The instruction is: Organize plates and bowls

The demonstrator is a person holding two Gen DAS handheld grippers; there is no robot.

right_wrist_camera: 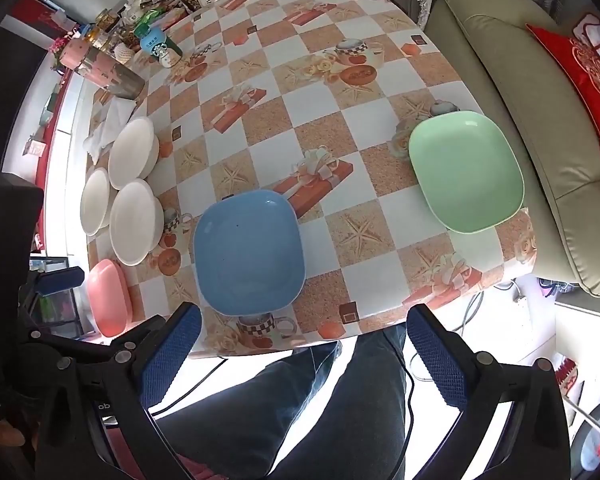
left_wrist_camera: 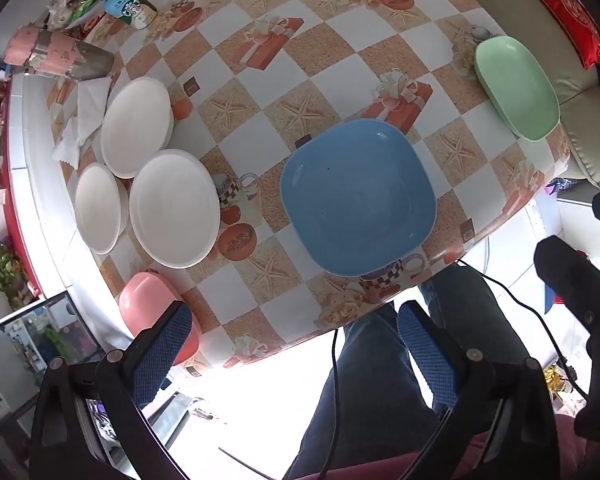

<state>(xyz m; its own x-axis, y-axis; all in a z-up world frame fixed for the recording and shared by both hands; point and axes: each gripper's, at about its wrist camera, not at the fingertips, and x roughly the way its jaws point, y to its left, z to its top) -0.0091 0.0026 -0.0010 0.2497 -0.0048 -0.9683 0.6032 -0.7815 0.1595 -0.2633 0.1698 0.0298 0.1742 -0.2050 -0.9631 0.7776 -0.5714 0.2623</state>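
A blue square plate [left_wrist_camera: 358,196] [right_wrist_camera: 249,252] lies near the table's front edge. A green square plate [left_wrist_camera: 516,86] [right_wrist_camera: 466,171] lies at the right edge. A pink plate [left_wrist_camera: 148,300] [right_wrist_camera: 108,298] sits at the front left corner. Three white bowls [left_wrist_camera: 174,208] [right_wrist_camera: 134,222] cluster at the left. My left gripper [left_wrist_camera: 294,340] is open and empty, held off the table's front edge. My right gripper [right_wrist_camera: 304,346] is open and empty, also in front of the table, below the blue plate.
A pink and steel flask [left_wrist_camera: 56,58] [right_wrist_camera: 102,70], a Starbucks cup [left_wrist_camera: 130,4] [right_wrist_camera: 158,46] and snack clutter stand at the back left. A tissue [left_wrist_camera: 82,120] lies by the bowls. A sofa [right_wrist_camera: 540,120] with a red cushion borders the right. My legs are below the table edge.
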